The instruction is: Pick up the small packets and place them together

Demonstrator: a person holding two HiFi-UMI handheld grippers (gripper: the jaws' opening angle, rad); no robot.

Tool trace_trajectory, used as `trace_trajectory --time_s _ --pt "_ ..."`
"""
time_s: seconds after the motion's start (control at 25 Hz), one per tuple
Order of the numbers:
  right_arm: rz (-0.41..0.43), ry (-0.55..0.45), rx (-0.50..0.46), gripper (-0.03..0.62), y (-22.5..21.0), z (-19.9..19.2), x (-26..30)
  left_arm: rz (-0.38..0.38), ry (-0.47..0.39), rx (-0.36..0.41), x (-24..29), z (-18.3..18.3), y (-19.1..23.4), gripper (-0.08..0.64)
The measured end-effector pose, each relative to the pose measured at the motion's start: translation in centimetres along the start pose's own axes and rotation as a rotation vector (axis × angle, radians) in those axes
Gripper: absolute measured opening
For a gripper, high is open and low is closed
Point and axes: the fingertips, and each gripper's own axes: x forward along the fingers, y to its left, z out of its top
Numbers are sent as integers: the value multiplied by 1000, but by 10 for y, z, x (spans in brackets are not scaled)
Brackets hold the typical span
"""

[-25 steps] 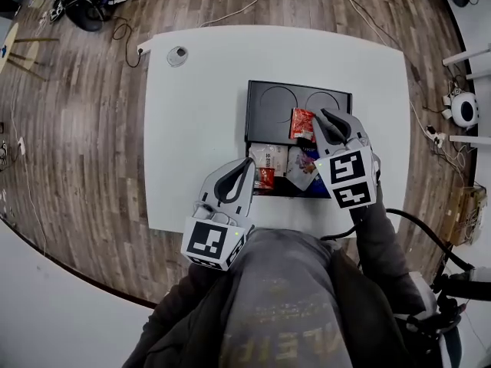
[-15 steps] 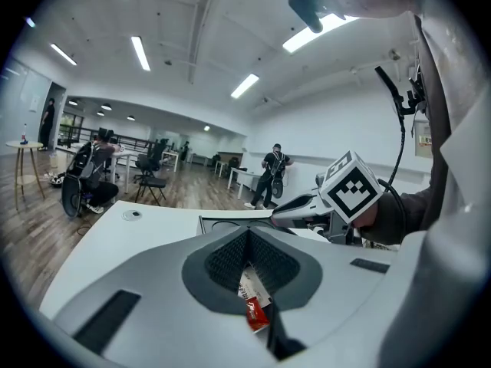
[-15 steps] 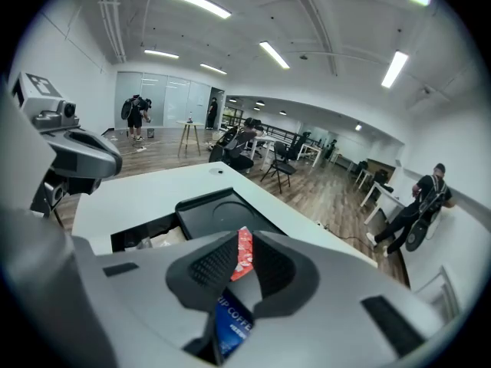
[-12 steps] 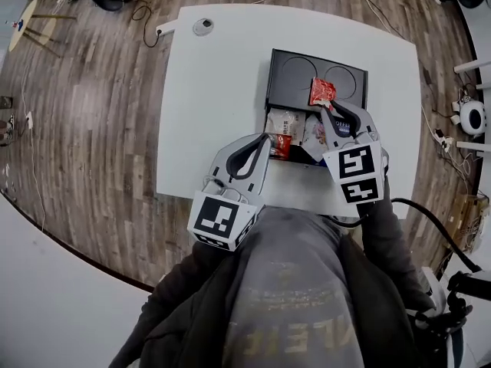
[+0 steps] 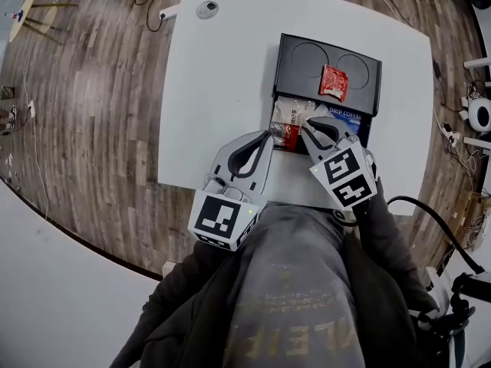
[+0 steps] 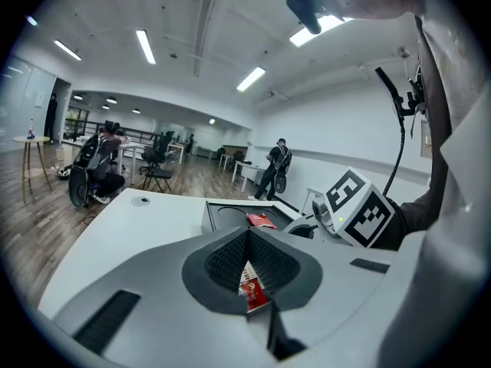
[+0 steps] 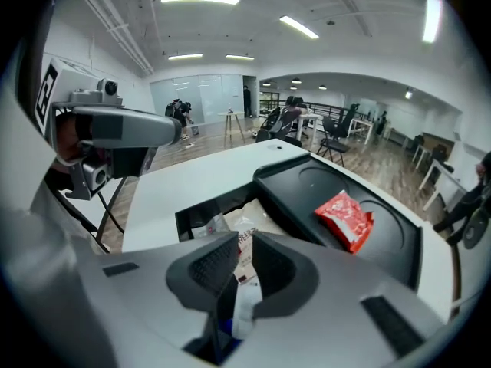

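A white table [image 5: 215,90] carries a black tray [image 5: 307,52] on its right half. The far part of the tray is a flat shelf with two round hollows, and a red packet [image 5: 334,81] lies alone there, on the right-hand hollow. The near part is a deeper compartment. A white packet [image 5: 288,112] sits at its left and a blue packet [image 5: 345,117] printed with coffee wording at its right, the two lying close together.

The left gripper [image 5: 268,135] is at the near left corner of that compartment, pointing towards the far right. Its jaws are closed, tips together, on a red and white packet [image 5: 286,135], which sticks out past the tips over the compartment's near left edge. In the left gripper view the same packet [image 6: 253,288] shows clamped low between the ribbed pads, with the red packet [image 6: 261,220] on the shelf further off.

The right gripper [image 5: 307,123] is just to the right of the left one, tilted down over the middle of the compartment. Its jaws stand a little apart and grip nothing. In the right gripper view the white packet [image 7: 244,222] lies under and just beyond the tips and shows through the narrow gap, while the red packet [image 7: 345,217] sits off to the far right on the shelf
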Motion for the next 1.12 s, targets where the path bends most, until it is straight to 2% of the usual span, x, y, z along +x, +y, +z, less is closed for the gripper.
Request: trace_trajectory --time_s 0.2,0.32,0.76,0.96,1.0,1.04,1.12 --pt "93 35 -8 57 10 -8 17 19 22 -18 6 -7 6 -3" --pt "121 53 -19 57 12 -9 25 30 33 -31 8 -9 11 -3" --pt "169 125 -15 57 12 -23 44 47 69 -74 20 -19 26 -3" --pt "176 136 -66 57 13 -24 48 42 78 -81 25 -24 28 -3" --pt "176 140 -80 47 12 -25 48 41 79 -81 25 -24 28 -3" --pt "176 142 -90 5 11 -25 47 41 78 -81 24 -24 28 -3" --pt "176 140 -92 5 11 -24 44 41 73 -82 21 -22 29 -3"
